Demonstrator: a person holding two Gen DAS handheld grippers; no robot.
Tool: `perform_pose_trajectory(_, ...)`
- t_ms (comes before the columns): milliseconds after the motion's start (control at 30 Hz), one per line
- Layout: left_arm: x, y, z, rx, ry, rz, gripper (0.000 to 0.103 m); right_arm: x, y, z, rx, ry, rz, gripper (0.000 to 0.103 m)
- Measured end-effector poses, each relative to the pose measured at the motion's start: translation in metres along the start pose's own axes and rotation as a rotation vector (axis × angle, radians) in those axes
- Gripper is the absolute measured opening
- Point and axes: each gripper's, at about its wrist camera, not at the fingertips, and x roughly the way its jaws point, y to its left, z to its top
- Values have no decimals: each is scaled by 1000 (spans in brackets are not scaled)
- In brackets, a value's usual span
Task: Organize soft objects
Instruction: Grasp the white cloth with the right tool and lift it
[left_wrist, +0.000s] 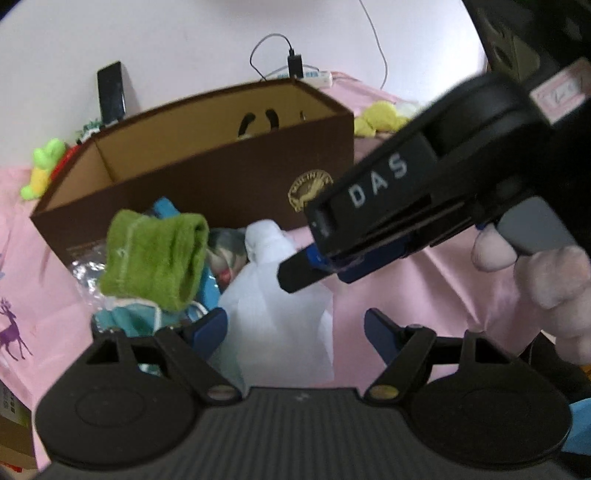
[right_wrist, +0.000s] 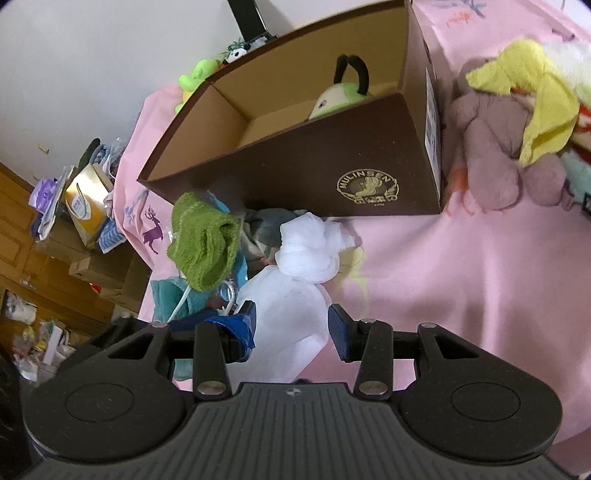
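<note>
Right gripper (right_wrist: 291, 325): fingers spread open, white cloth (right_wrist: 291, 295) lying between them.
Left gripper (left_wrist: 295, 328): fingers parted, nothing held.
White cloth: lies just before the brown box (right_wrist: 332, 162).
Green towel (right_wrist: 203, 243): left of the cloth, against the box.
Green plush (right_wrist: 336, 99): seen inside the box.

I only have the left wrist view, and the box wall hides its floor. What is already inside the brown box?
Observer: A pale green plush with black ears lies at the right end of the brown box.
Operator: Is the right gripper shut on anything?
Observer: No. The right gripper is open, with the white cloth between its fingers.
Operator: What lies right of the box?
Observer: A mauve plush with a yellow cloth draped over it.
</note>
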Motion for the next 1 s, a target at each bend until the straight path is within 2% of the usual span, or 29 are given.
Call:
perform_pose_trajectory(167,23,-3,2,2,43,21,72,10,-4,4,-16,17,1,27)
perform_pose_trajectory(200,26,-4,3,3,48,23,67,12,-5,6,-13,21,5,27)
perform_pose_trajectory(233,29,-5,4,3,54,24,53,15,-7,5,-8,28,9,27)
perform_pose_trajectory(267,32,-5,4,3,61,31,51,17,-8,5,-2,32,10,27)
perform_pose_trajectory(300,34,-5,6,17,38,70,50,18,-10,4,5,34,11,27)
perform_pose_trajectory(400,33,-3,8,7,38,67,44,19,-14,4,24,40,24,27)
perform_pose_trajectory(567,29,-1,12,5,38,61,27,18,-17,4,25,62,56,22)
perform_pose_trajectory(733,14,4,17,-11,14,23,22,3,-15,3,2,39,77,13)
perform_pose_trajectory(1000,-25,-1,24,24,-82,-54,21,-40,-5,0,-62,-15,123,8)
